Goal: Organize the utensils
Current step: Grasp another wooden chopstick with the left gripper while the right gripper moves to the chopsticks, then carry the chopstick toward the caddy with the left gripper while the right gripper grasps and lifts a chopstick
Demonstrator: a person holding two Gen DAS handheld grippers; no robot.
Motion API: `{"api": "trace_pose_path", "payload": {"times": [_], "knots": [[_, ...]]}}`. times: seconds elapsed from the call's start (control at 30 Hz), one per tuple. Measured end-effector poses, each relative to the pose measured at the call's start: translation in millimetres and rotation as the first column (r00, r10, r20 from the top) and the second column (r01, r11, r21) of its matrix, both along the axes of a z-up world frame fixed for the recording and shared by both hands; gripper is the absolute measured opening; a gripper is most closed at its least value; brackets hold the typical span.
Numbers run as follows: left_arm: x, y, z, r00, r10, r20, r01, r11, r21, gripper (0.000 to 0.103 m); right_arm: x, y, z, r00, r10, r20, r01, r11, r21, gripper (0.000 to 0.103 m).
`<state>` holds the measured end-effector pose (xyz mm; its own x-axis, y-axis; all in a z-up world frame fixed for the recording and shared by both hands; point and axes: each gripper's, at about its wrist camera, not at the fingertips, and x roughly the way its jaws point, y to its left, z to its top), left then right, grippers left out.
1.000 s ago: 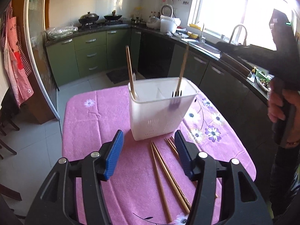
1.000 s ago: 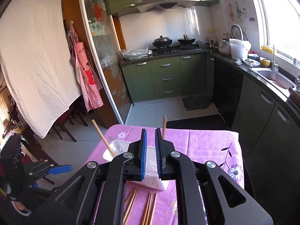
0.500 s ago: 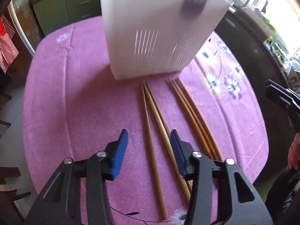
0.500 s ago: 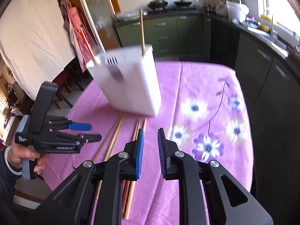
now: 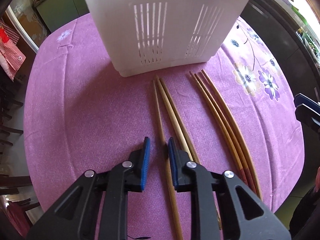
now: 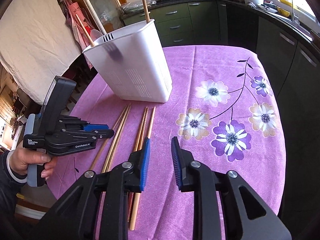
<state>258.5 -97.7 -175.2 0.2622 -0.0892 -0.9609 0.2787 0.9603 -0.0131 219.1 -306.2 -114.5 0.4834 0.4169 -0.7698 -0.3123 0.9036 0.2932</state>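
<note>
Nearest the viewer, the left gripper points steeply down at the pink flowered tablecloth, its blue-padded jaws closing around the leftmost chopstick; a narrow gap shows between pads and wood, so the stick lies between them but is not yet pinched. Just right of that stick lie two paler chopsticks, side by side. Further right, a darker set of three chopsticks lies apart from them. The right gripper hangs low over the cloth just right of the rightmost chopstick, its jaws opening with nothing between them. At the near left, a hand grips the left gripper's handle. Beyond the chopstick tips stands the white utensil holder, holding two upright chopsticks. Far behind, green kitchen cabinets line the wall.
</note>
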Motion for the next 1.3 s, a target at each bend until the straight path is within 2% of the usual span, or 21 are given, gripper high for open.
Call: {"api": "trace_pose_path", "payload": {"times": [0.07, 0.13, 0.27, 0.4, 0.57, 0.73, 0.9, 0.97, 1.3], "knots": [[-1, -5, -1, 1.0, -0.007, 0.009, 0.007, 1.0, 0.011, 0.018, 1, 2, -1, 1.0, 0.005, -0.003, -0.005, 1.0, 0.002, 0.022], [-2, -9, -1, 1.0, -0.018, 0.011, 0.018, 1.0, 0.01, 0.008, 0, 5, -1, 1.0, 0.014, -0.006, -0.014, 1.0, -0.004, 0.022], [-8, -2, -1, 1.0, -0.003, -0.005, 0.003, 1.0, -0.019, 0.006, 2, 11, -5, 0.999, 0.028, -0.021, -0.028, 1.0, -0.012, 0.026], [-13, 14, 8, 1.0, 0.019, 0.015, -0.019, 0.999, -0.042, 0.006, 8, 16, -9, 0.998, 0.042, -0.046, -0.043, 0.999, -0.018, 0.027], [-26, 31, 43, 0.993, 0.042, 0.111, -0.032, 0.996, -0.083, 0.006, 20, 26, -14, 0.996, 0.052, -0.07, -0.055, 0.998, -0.042, 0.027], [-43, 55, 89, 0.971, 0.055, 0.234, -0.028, 0.992, -0.12, 0.006, 38, 41, -21, 0.992, 0.068, -0.104, -0.075, 0.995, -0.064, 0.027], [-63, 74, 121, 0.944, 0.065, 0.322, -0.018, 0.989, -0.145, 0.006, 57, 57, -36, 0.985, 0.077, -0.153, -0.092, 0.991, -0.094, 0.021], [-70, 79, 128, 0.936, 0.065, 0.346, -0.014, 0.989, -0.148, 0.006, 61, 63, -39, 0.984, 0.077, -0.162, -0.095, 0.99, -0.103, 0.017], [-90, 89, 133, 0.92, 0.06, 0.386, 0.0, 0.988, -0.154, 0.006, 67, 89, -55, 0.983, 0.056, -0.175, -0.093, 0.972, -0.215, 0.012]]}}
